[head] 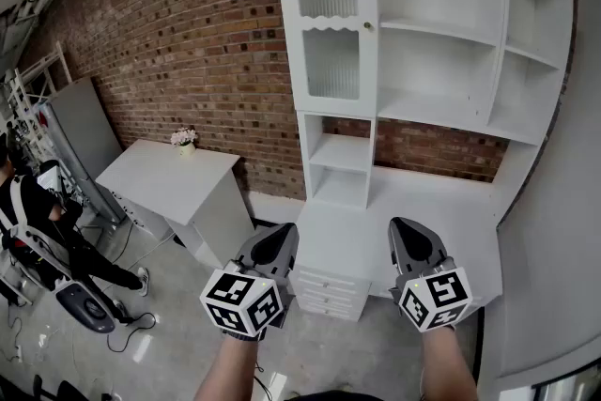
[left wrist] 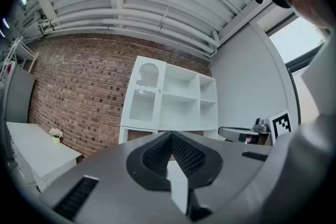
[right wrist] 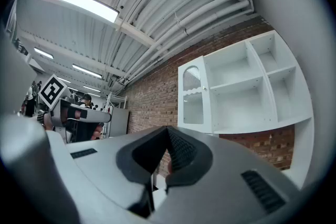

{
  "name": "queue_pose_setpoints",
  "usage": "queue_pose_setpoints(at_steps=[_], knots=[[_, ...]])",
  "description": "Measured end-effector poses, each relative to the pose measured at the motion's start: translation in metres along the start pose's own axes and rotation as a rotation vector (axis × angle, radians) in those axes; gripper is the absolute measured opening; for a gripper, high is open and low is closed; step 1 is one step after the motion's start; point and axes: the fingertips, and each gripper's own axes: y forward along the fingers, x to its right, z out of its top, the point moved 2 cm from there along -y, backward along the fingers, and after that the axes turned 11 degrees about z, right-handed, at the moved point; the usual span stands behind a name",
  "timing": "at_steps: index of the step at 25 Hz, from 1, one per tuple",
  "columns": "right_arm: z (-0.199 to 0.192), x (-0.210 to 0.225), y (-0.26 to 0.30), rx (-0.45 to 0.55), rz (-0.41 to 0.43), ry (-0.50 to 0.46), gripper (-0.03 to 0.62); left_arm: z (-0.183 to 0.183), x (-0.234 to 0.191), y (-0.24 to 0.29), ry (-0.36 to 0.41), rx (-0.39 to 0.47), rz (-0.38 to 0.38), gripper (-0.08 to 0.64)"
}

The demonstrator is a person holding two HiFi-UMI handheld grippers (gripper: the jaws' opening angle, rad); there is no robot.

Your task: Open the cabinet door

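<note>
White cabinet door [head: 329, 23] shut; small pot [head: 186, 148] on desk [head: 164, 181] holds flowers [head: 184, 136].

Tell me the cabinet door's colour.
The cabinet door is white, with ribbed glass panes; head view shows it best.

Grey tongs [head: 285, 232] bear black-and-white marker cubes [head: 242, 301].

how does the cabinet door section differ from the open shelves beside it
The cabinet door covers its section with ribbed glass panels, the upper one arched, and a small knob; the open shelves have no front and stand bare. The door section is narrow and tall; the open shelves spread wider, in several compartments. Both are white, part of one unit against the brick wall.
</note>
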Motion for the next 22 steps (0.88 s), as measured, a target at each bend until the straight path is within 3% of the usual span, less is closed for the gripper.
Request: queue_pose_setpoints(at_steps=[10, 17, 22], knots=[[-0.001, 0.022, -0.006, -0.015, 0.022, -0.008, 0.003, 0.002, 0.010, 0.013, 0.005, 0.003, 0.039, 0.003], [0.017, 0.045, -0.017, 0.014, 0.055, 0.095, 0.003, 0.015, 0.023, 0.022, 0.015, 0.004, 0.055, 0.003], [-0.012, 0.057, -0.024, 0.003, 0.048, 0.132, 0.003, -0.002, 0.024, 0.031, 0.019, -0.011, 0.073, 0.003]])
